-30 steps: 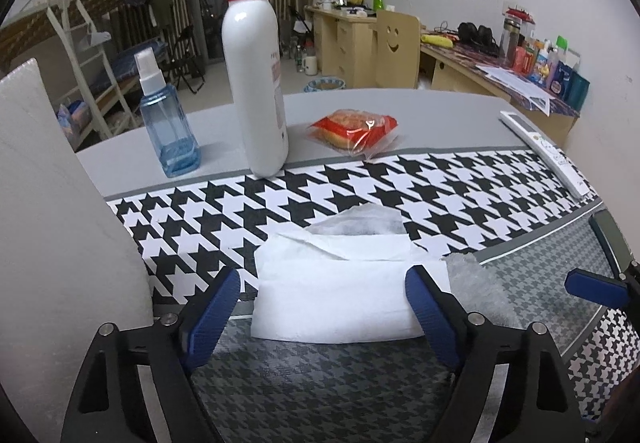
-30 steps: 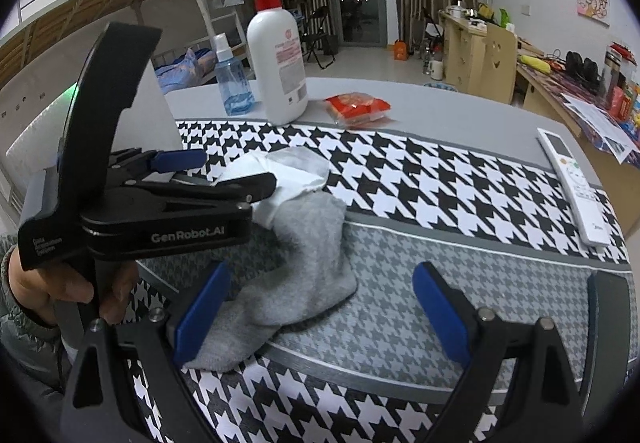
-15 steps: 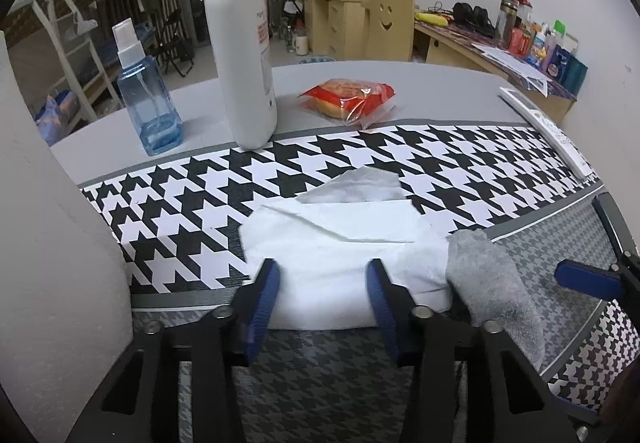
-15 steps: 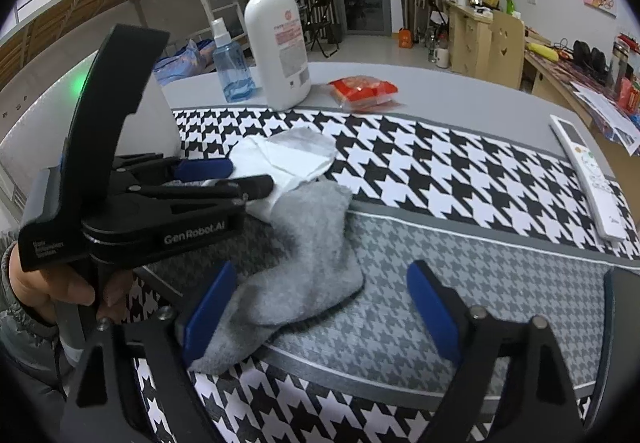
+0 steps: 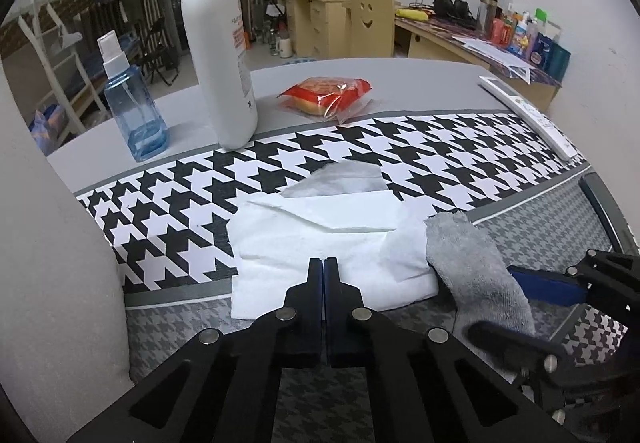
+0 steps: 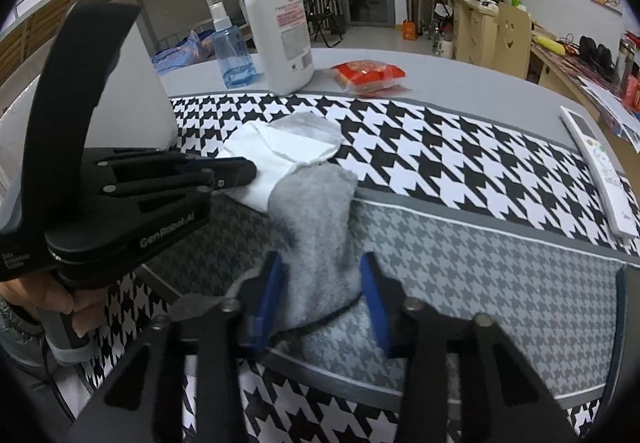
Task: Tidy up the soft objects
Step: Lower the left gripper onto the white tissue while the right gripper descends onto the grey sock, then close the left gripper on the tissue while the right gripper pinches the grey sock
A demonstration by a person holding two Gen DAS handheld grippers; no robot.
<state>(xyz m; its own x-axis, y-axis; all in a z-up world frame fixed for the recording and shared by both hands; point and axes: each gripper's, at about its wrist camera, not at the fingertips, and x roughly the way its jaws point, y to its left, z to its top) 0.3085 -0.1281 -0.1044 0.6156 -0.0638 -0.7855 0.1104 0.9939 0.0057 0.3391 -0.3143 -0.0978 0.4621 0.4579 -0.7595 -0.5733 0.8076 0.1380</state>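
A white tissue (image 5: pixel 320 239) lies unfolded on the houndstooth cloth (image 5: pixel 440 147), and a grey sock (image 5: pixel 472 267) overlaps its right edge. My left gripper (image 5: pixel 323 267) is shut, its blue pads pinched together on the tissue's near edge. In the right wrist view the left gripper (image 6: pixel 240 173) comes in from the left, its tip on the tissue (image 6: pixel 280 147). My right gripper (image 6: pixel 322 283) straddles the sock (image 6: pixel 316 211) near its lower part. Its jaws are closing, and both pads touch the bunched sock between them.
At the back of the grey table stand a white pump bottle (image 5: pixel 218 55) and a blue spray bottle (image 5: pixel 134 111), with a red snack packet (image 5: pixel 326 95) beside them. A white remote (image 5: pixel 532 115) lies at the right. A pale upright panel (image 5: pixel 48 243) fills the left.
The left jaws closed fully onto the tissue's near edge. The right jaws narrowed from wide open until they met the sock's sides.
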